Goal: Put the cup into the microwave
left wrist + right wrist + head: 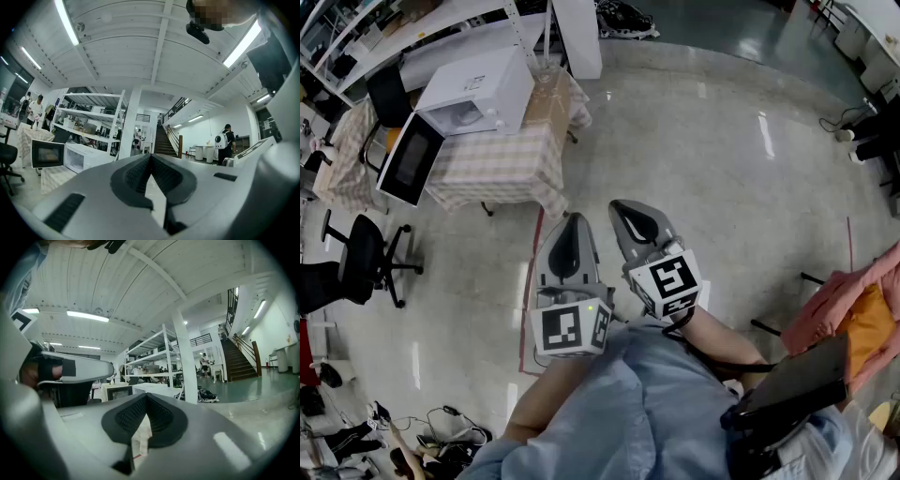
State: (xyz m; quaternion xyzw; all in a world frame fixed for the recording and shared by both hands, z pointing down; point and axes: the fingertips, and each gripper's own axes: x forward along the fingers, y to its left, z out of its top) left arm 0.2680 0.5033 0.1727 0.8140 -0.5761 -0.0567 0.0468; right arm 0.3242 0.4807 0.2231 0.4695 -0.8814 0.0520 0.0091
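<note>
A white microwave (478, 91) stands on a table with a checked cloth (502, 169) at the far left, its dark-windowed door (411, 159) swung open. It also shows small in the left gripper view, microwave (84, 157), and in the right gripper view, microwave (154, 389). I cannot make out a cup in any view. My left gripper (575, 223) and right gripper (625, 210) are held side by side over bare floor, well short of the table. Both are shut with nothing between their jaws, as the left gripper (151, 158) and right gripper (146, 398) views show.
Black office chairs (356, 262) stand left of the table. A white pillar (578, 33) and metal shelving (89, 117) rise behind it. A red floor line (528, 281) runs toward the table. Cables (441, 431) lie at lower left, and a pink garment (853, 305) is at the right.
</note>
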